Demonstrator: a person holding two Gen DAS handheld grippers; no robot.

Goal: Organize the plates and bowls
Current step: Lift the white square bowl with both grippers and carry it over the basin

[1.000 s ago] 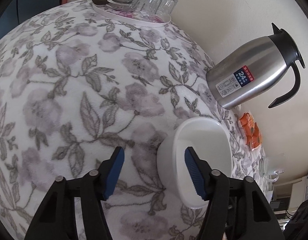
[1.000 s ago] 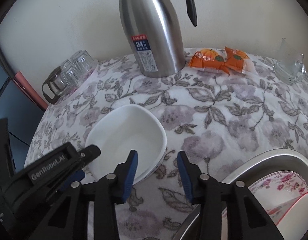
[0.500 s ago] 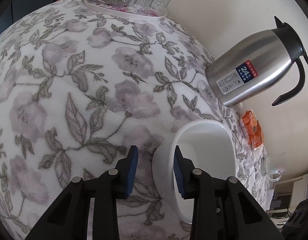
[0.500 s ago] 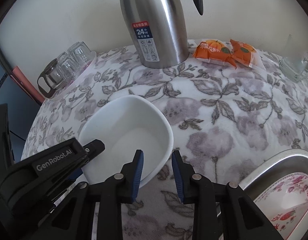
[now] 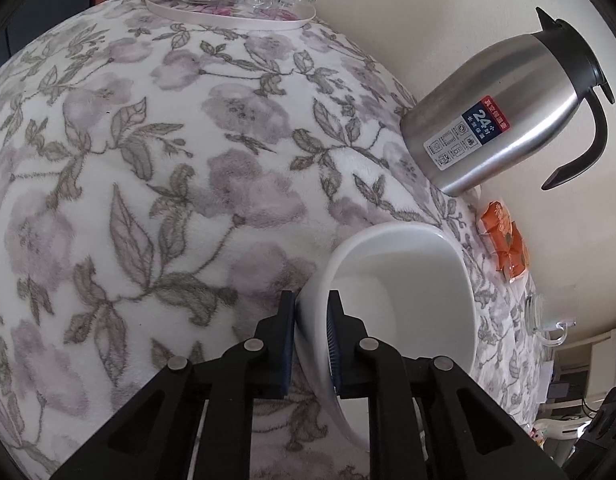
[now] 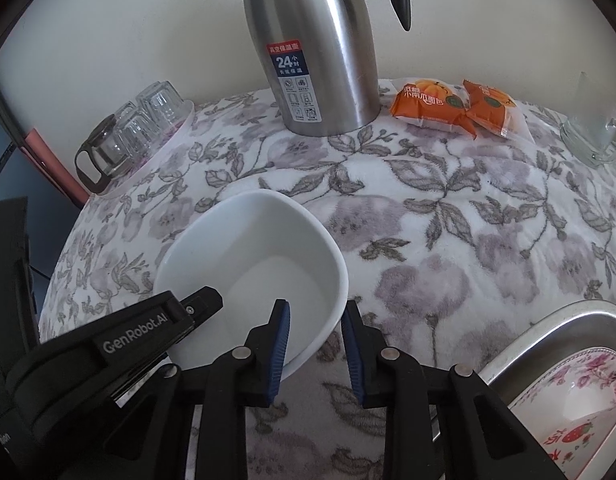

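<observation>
While our left gripper bites the near-left rim of the white bowl, its jaws having just closed until the pads press the wall from inside and outside, the bowl sits on the floral surface, seemingly tipped a little off the cloth on that side. We judge that grip is there to steady or lift the dish so it can be moved or stacked.

Further right, our right gripper straddles the bowl's near-right rim: one pad is inside the bowl, the other outside, and a visible gap remains beside the outer pad, so these jaws are narrowed around the rim but not yet pinching it. Two holds on opposite edges would keep a wide, slippery dish level.

At far right, a metal basin holds flowered dishes, probably the next pieces to sort.
</observation>
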